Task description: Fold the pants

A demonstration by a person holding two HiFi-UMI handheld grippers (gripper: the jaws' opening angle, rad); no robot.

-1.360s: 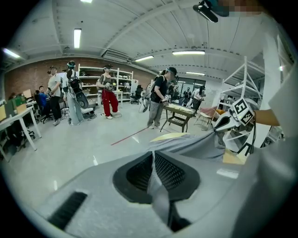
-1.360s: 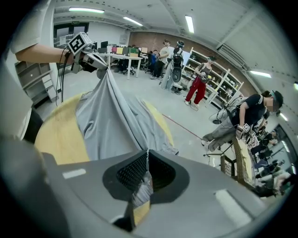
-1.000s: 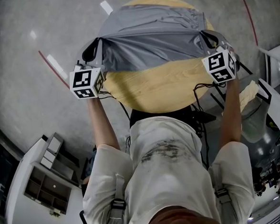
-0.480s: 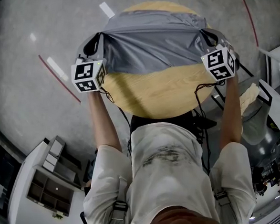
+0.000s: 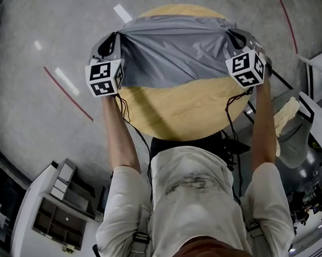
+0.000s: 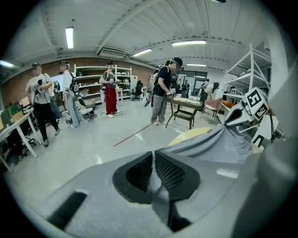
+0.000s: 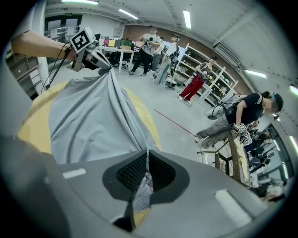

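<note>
Grey pants are stretched across the far half of a round wooden table. My left gripper is shut on the cloth's left edge, beyond the table's left rim. My right gripper is shut on the right edge of the pants, over the table's right side. In the left gripper view the cloth runs from my left gripper across to the other gripper's marker cube. The right gripper view has grey fabric pinched in my right gripper, with the table's yellow top beneath.
A person's torso in a pale shirt fills the near part of the head view. A red floor line and grey shelves lie at left, white racks at right. Several people stand at workbenches across the hall.
Both grippers have carried the pants away from me, further over the table, and lower. The cloth now lies flatter and covers more of the far tabletop.
</note>
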